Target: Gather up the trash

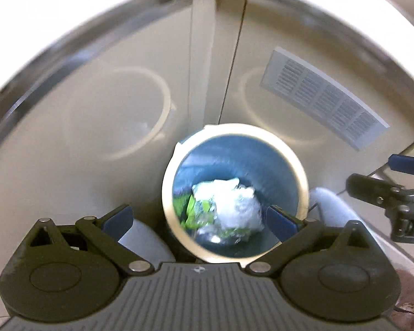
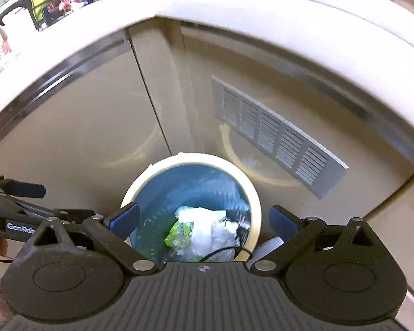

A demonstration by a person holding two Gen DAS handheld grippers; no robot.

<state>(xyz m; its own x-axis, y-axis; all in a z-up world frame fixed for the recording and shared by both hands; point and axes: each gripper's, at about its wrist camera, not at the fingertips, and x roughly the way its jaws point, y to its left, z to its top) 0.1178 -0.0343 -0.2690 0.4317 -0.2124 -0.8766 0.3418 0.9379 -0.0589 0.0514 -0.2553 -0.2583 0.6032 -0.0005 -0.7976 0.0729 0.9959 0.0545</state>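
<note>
I have both claws released, left gripper point(image 1: 200, 220) and right gripper point(image 2: 204, 218), above the round cream-rimmed blue bin point(image 1: 300, 176) holding crumpled clear-and-green plastic trash point(image 1: 229, 207)

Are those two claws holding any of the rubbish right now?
No. The left gripper and right gripper are open and empty; the rubbish lies in the bin.

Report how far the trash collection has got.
Done: crumpled clear plastic and a green wrapper lie inside the blue bin. In hand: nothing; the left gripper and right gripper hang open above it. Left: no loose trash shows here.
</note>
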